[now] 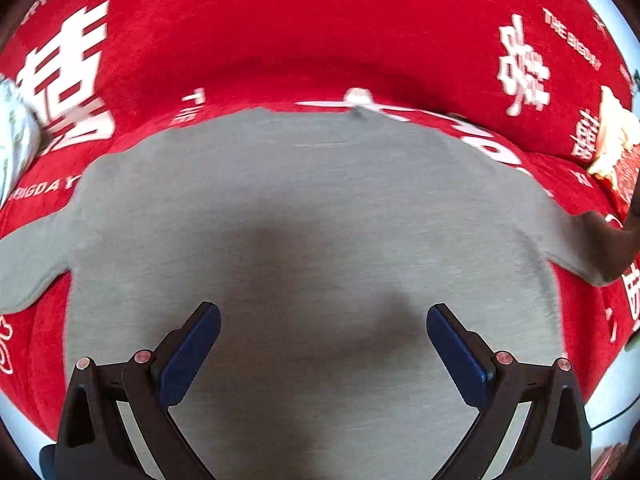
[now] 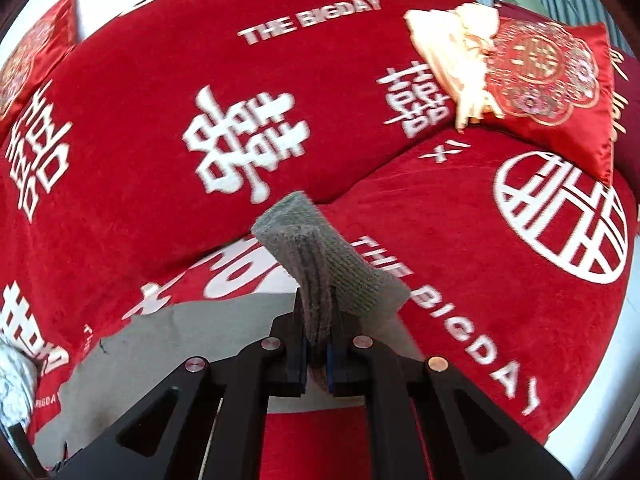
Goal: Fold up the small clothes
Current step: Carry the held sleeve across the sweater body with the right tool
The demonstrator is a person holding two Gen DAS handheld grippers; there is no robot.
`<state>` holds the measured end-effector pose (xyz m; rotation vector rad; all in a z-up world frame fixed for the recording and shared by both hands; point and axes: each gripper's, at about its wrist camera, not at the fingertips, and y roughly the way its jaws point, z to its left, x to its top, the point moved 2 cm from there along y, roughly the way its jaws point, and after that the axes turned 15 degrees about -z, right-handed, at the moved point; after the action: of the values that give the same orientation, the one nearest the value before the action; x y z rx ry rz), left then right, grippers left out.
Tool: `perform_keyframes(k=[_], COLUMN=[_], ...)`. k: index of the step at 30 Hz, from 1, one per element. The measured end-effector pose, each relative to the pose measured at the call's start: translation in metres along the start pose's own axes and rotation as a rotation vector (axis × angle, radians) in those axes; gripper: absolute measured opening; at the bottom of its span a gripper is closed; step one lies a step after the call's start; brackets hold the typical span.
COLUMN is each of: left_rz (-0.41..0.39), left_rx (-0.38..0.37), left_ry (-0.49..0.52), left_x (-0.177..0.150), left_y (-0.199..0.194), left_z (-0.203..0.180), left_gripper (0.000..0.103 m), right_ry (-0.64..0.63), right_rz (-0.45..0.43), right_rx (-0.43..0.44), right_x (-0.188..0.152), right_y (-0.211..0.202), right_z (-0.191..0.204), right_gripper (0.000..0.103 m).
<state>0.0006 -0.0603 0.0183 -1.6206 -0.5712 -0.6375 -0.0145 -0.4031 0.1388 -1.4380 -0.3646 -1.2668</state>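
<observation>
Grey sweater [image 1: 312, 240] is lying spread flat on the red blanket [image 1: 280, 32], its right sleeve [image 2: 316, 248] standing up toward twelve o'clock in the right wrist view. That sleeve could be slipping free or dragging the body askew, since only a narrow bunch of knit is sitting between the pads. The right gripper [image 2: 318, 344] is clamping tight on the cuff end; the left gripper [image 1: 323, 344] is hovering wide apart over the torso, apparently touching nothing, though blur is making contact hard to judge.
</observation>
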Motion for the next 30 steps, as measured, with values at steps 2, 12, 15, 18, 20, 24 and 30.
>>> perform_keyframes(k=[2,12,15,18,20,24,30], left_rz=[0.009,0.019,0.026,0.021,0.017,0.012,-0.003], left_rx=[0.01,0.05,0.058,0.063,0.065,0.061,0.085], left_ry=[-0.021,-0.117,-0.131,-0.125,-0.124,-0.145,-0.179], left_x=[-0.002,-0.01,-0.015,-0.019,-0.022,-0.026,-0.025], left_y=[0.001,-0.004,-0.004,-0.008,-0.013,-0.023,-0.035], left_z=[0.018,0.083,0.094,0.101,0.105,0.118,0.144], left_gripper=[0.103,0.103,0.103,0.103,0.103,0.103,0.103], right_ry=[-0.011,-0.07,-0.102,-0.111,-0.127,-0.201,-0.281], right_rz=[0.001,0.018,0.021,0.024,0.025,0.03,0.066], right_rx=[0.016,0.076,0.088,0.111,0.13,0.179,0.259], right_x=[-0.003,-0.018,-0.025,-0.033,-0.04,-0.062,-0.095], right_y=[0.0,0.001,0.001,-0.001,-0.003,-0.008,-0.012], right_z=[0.018,0.103,0.126,0.149,0.165,0.209,0.269], right_gripper=[0.007,0.007,0.007,0.007,0.007,0.007,0.007])
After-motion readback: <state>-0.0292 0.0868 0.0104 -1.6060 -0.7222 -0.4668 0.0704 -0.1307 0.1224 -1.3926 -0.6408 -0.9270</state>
